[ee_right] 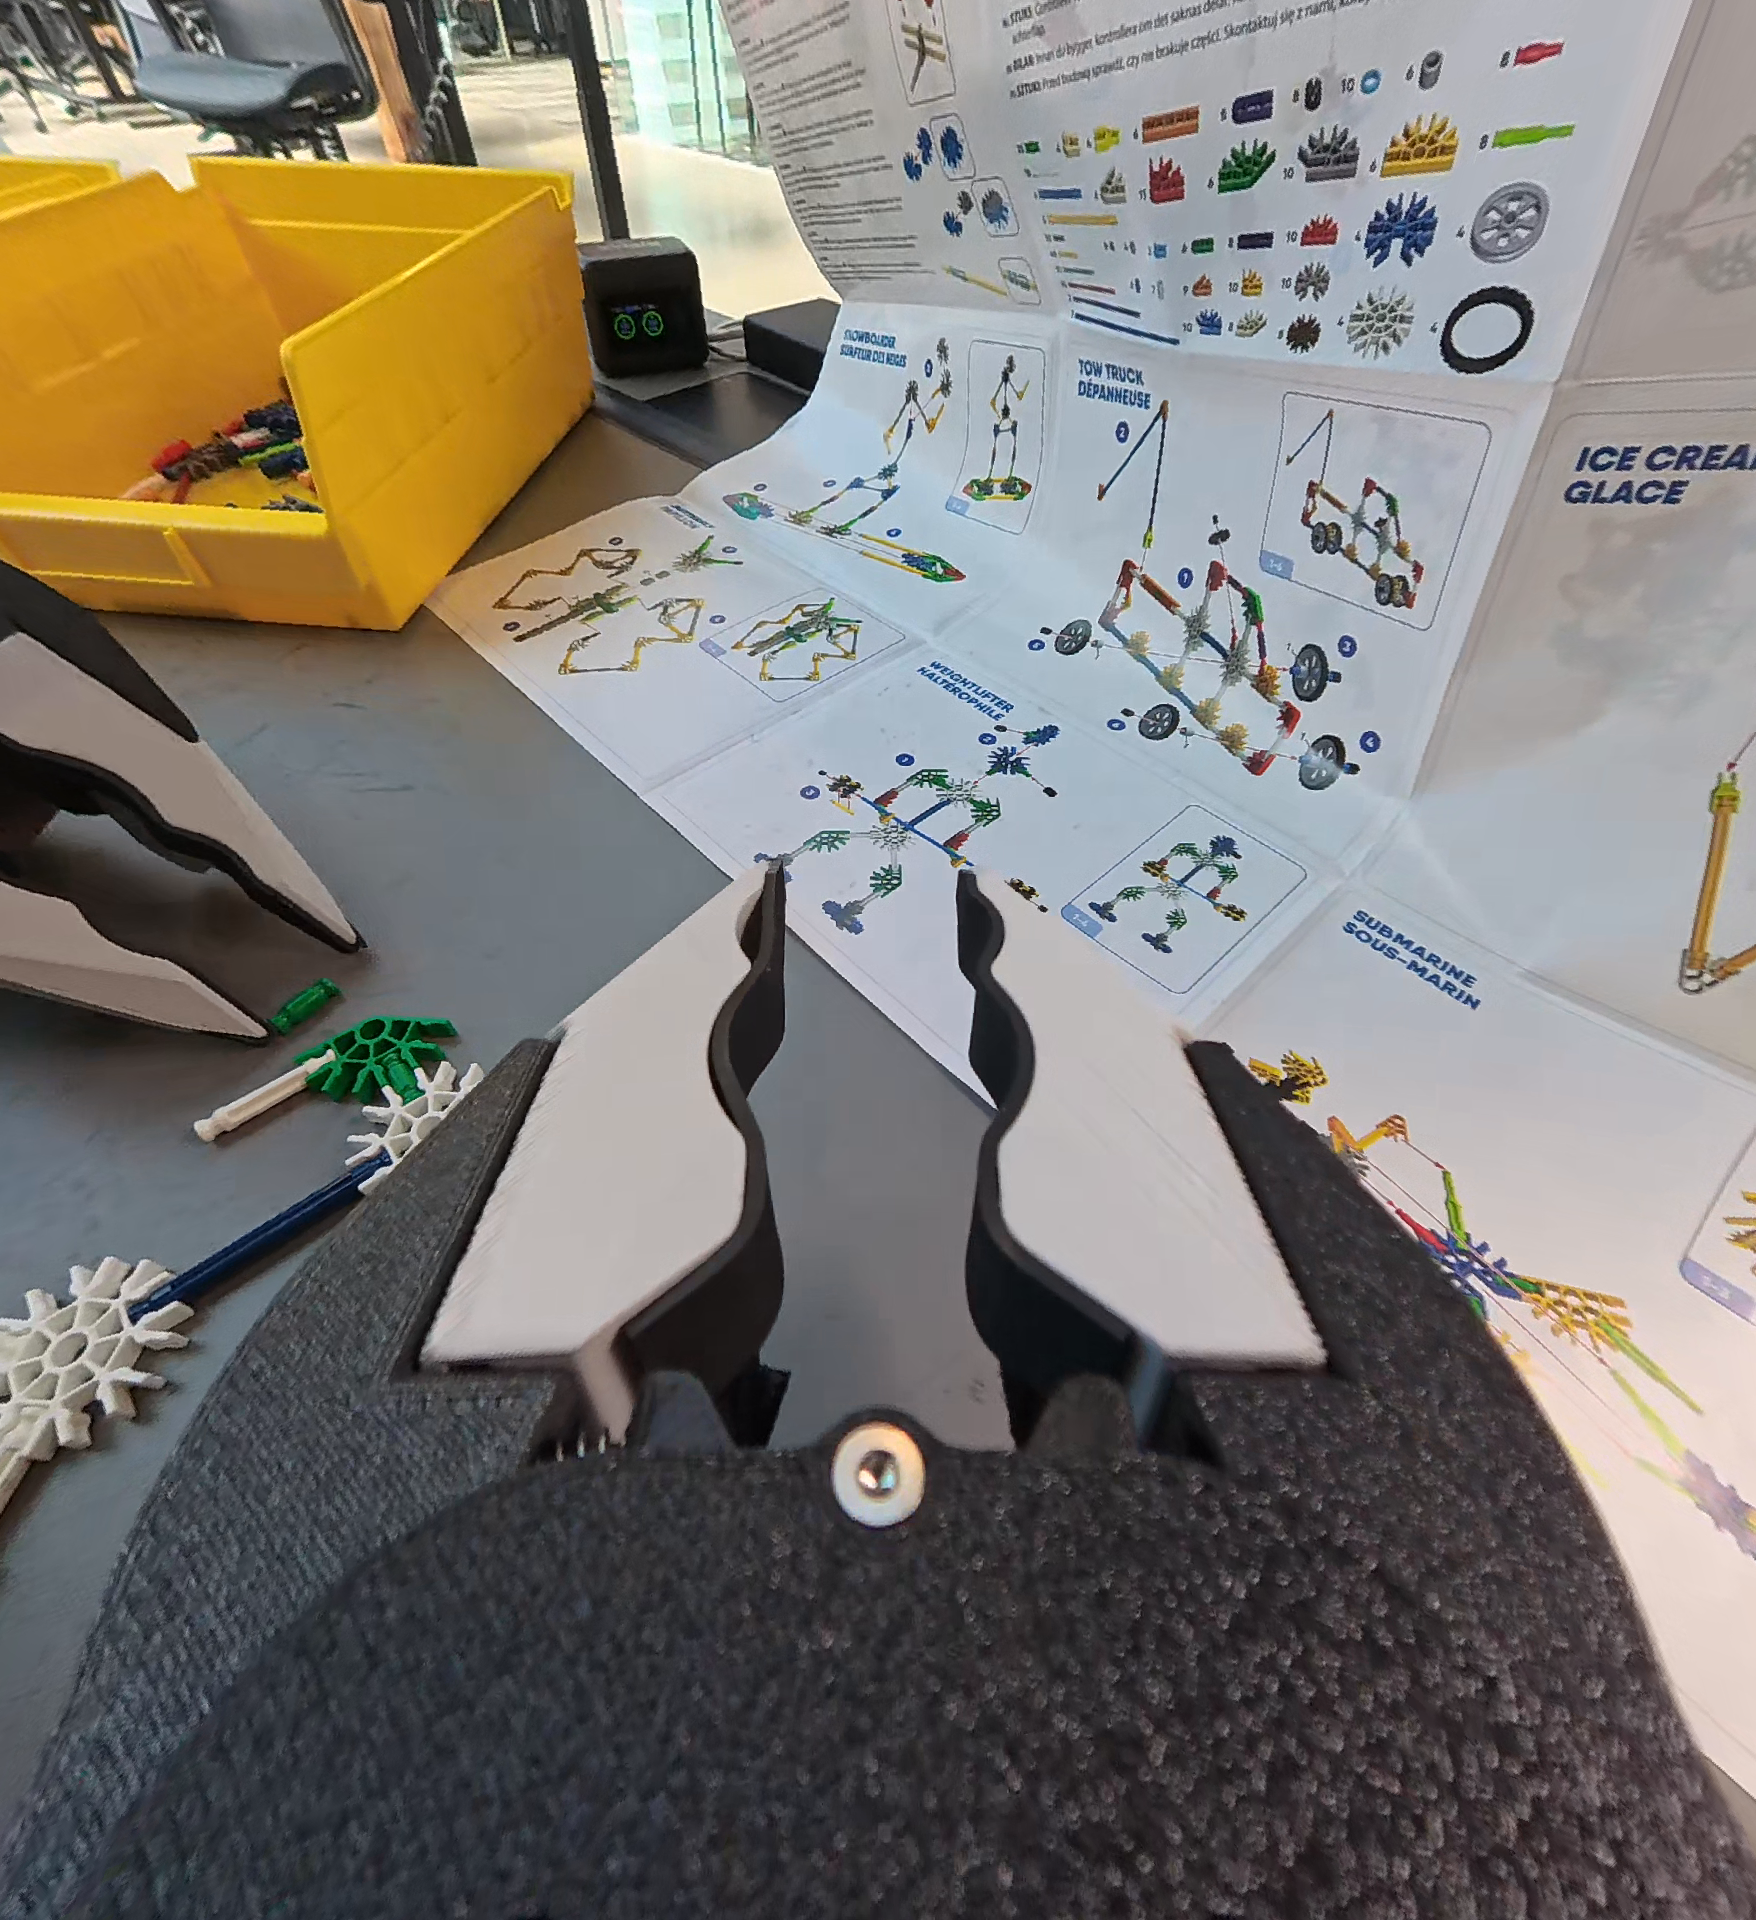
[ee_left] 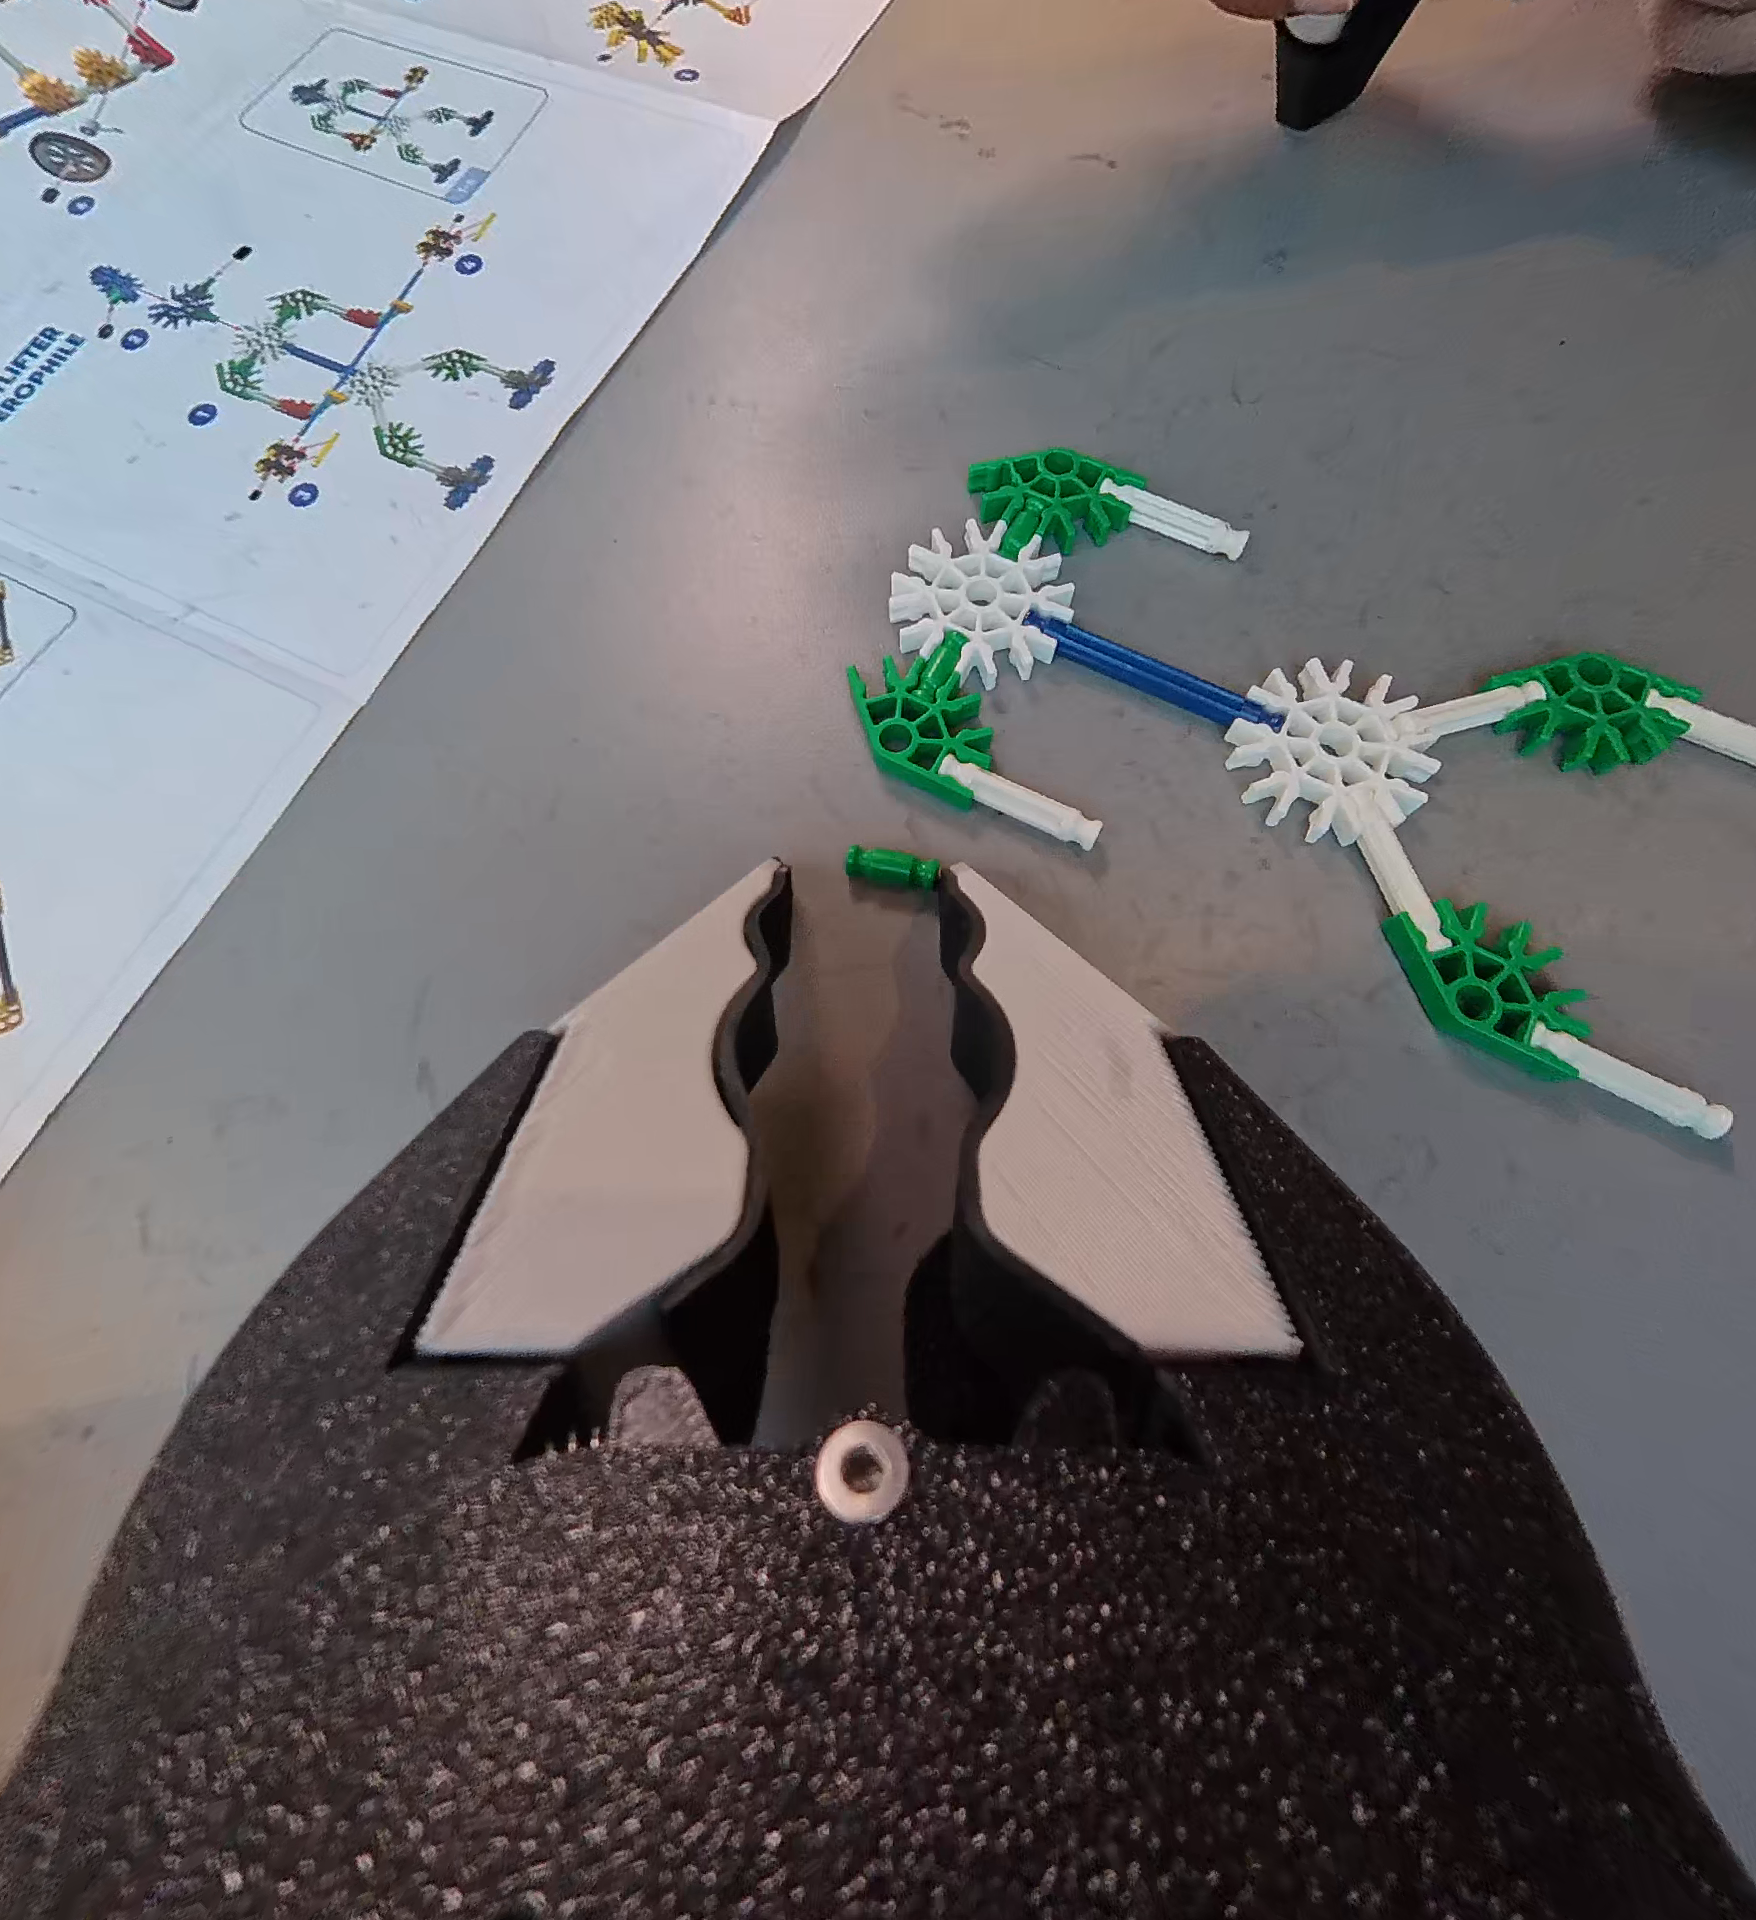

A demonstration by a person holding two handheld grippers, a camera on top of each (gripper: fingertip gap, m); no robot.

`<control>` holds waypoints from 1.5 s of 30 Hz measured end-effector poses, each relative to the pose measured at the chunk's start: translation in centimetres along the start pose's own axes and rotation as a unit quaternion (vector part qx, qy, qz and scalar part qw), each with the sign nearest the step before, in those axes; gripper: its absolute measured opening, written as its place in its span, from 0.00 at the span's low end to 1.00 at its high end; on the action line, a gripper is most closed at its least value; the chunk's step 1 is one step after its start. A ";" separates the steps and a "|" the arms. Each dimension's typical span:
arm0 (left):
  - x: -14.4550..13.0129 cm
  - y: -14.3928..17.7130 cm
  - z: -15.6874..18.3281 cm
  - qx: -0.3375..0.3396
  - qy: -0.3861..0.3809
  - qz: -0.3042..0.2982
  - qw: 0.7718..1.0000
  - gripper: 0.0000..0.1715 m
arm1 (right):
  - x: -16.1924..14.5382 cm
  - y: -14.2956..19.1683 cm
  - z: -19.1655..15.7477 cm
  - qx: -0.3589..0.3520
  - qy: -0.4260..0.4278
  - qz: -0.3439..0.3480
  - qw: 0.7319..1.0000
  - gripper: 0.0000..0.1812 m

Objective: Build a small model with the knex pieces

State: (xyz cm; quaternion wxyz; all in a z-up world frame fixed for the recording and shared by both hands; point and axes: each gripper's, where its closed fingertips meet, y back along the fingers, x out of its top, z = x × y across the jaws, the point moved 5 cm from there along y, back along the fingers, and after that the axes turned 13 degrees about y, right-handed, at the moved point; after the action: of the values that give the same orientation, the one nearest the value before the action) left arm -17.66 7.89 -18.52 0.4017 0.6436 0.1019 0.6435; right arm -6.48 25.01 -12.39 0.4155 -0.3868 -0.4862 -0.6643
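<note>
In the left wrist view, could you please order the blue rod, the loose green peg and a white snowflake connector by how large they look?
1. Blue rod, the longest.
2. White snowflake connector, wide but shorter than the rod.
3. Loose green peg, smallest though nearest the camera, beside a fingertip of the left hand-held gripper.

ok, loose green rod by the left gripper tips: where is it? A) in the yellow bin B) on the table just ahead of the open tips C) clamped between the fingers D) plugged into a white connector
B: the short green rod lies flat on the grey table just beyond the left gripper, one end at the right-hand fingertip, jaws apart and nothing between them.
</note>
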 end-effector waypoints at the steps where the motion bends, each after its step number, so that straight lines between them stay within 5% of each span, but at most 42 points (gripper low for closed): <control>1: 0.0 0.0 0.0 -0.003 0.002 -0.001 1.000 0.15 | 0.0 0.0 0.0 0.002 0.000 0.001 1.000 0.17; 18: -0.1 0.1 -0.3 -0.094 -0.038 -0.027 0.995 0.09 | 0.1 -0.2 -0.9 0.019 0.024 -0.004 1.000 0.17; 45: 0.4 1.2 -0.4 -0.059 -0.051 0.012 0.997 0.14 | 0.0 -0.2 -1.3 0.027 0.035 -0.004 0.999 0.17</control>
State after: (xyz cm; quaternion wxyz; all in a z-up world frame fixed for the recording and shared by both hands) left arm -18.39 7.49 -17.54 0.4360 0.6519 0.0360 0.6194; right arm -6.84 23.84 -12.73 0.4401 -0.3501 -0.4904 -0.6658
